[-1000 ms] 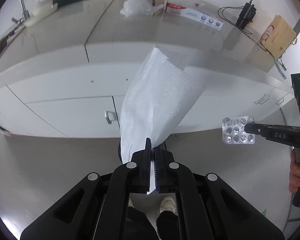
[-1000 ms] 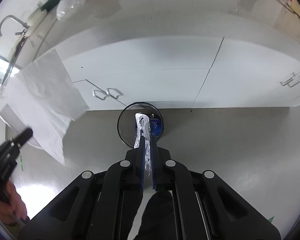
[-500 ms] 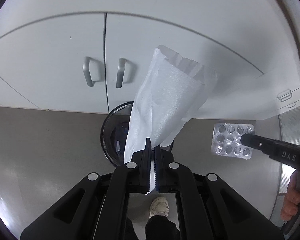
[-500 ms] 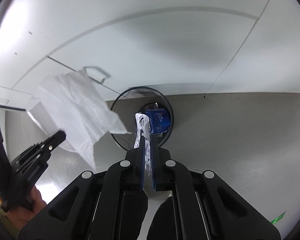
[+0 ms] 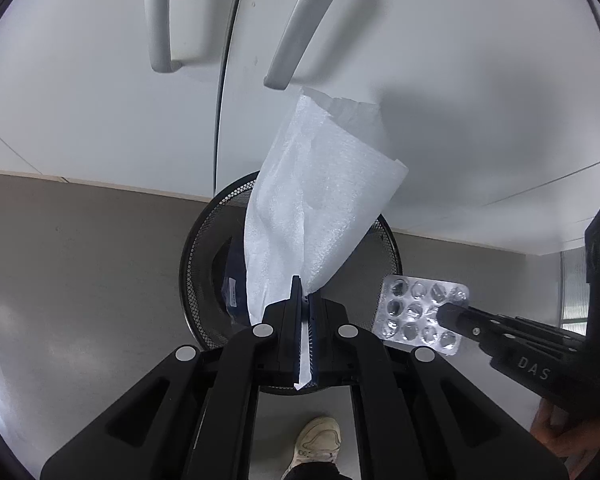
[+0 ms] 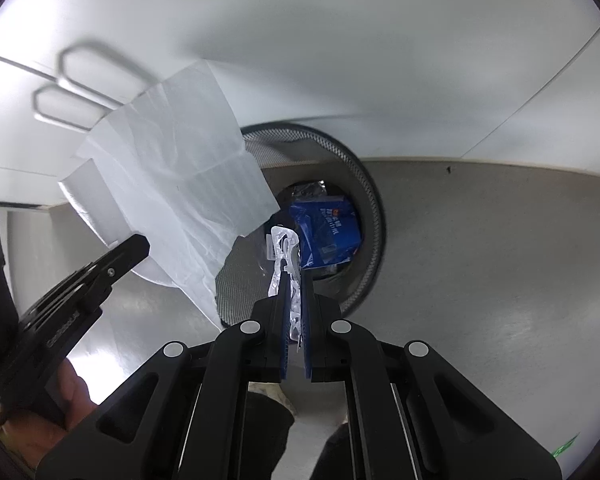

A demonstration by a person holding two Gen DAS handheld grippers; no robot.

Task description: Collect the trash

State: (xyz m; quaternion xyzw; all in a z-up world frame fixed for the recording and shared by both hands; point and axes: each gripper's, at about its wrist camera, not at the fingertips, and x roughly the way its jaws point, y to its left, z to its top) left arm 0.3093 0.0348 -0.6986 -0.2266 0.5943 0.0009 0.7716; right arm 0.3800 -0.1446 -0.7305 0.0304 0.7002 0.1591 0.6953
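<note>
Trash is in both our grippers, held over the mesh wastebasket [image 5: 204,240] that stands on the floor against the white cabinet doors [image 5: 80,100]. Our left gripper [image 5: 305,300] is clamped on the lower edge of a white foam sheet [image 5: 316,208], which stands up from the fingers and leans across the basket's opening. Our right gripper [image 6: 295,280] pinches an empty pill blister pack [image 5: 414,312] by one end — from its own camera we see the pack edge-on above the rim, with a blue wrapper [image 6: 326,232] already lying at the bottom.

Both pieces look ready to drop, but neither is sure to land inside. The foam sheet is broad and light; let go from here, we judge it could drift, catch the rim, or drape over the opening and block the pack. The blister pack seems to hang nearer the basket's edge than its middle — released carelessly, it could clip the rim and skitter onto the floor.
</note>
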